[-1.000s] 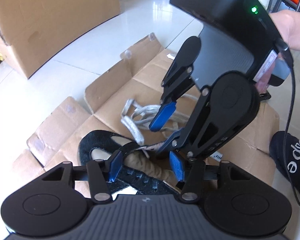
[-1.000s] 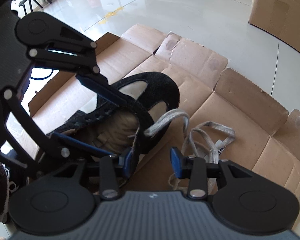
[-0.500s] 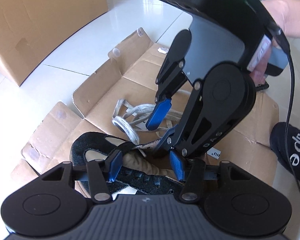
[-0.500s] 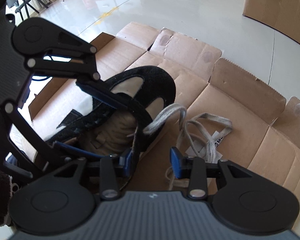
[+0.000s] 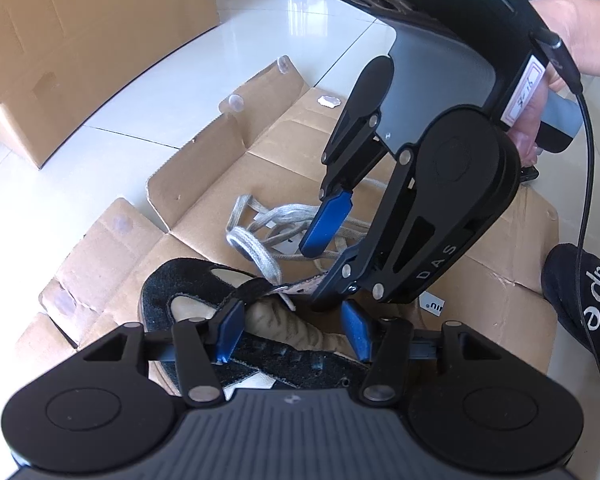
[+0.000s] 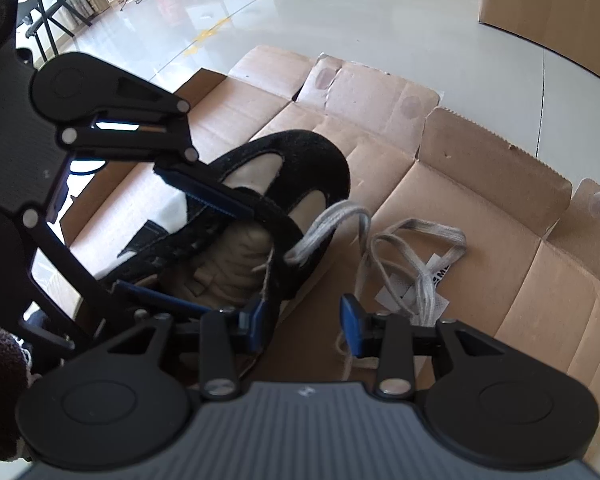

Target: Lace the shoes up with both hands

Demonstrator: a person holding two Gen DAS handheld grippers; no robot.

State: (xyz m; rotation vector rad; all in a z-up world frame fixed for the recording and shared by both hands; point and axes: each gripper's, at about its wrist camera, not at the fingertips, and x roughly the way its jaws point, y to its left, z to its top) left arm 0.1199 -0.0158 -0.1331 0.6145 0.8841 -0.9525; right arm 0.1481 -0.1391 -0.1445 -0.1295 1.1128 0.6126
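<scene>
My left gripper (image 5: pixel 292 330) points steeply down over the black shoe (image 5: pixel 188 284); its blue pads stand partly apart, one on either side of the tan tongue (image 5: pixel 276 320), and no pad can be seen pressing on anything. My right gripper (image 6: pixel 304 320) also points down, with a clear gap between its pads, which hang over bare cardboard just beside the shoe's rim; nothing is held between them. In the left wrist view my right gripper (image 5: pixel 324 256) sits close above the shoe's opening, held by my hand (image 5: pixel 568 36). The shoe (image 6: pixel 300 168) lies on a flattened cardboard box (image 6: pixel 480 216) spread on the tiled floor (image 6: pixel 360 12). A grey lace (image 6: pixel 332 220) loops out of the shoe's collar, and further coils of lace (image 5: pixel 268 224) lie loose on the cardboard beside it. A second dark shoe (image 5: pixel 588 292) with white lettering rests off the cardboard at the right edge.
</scene>
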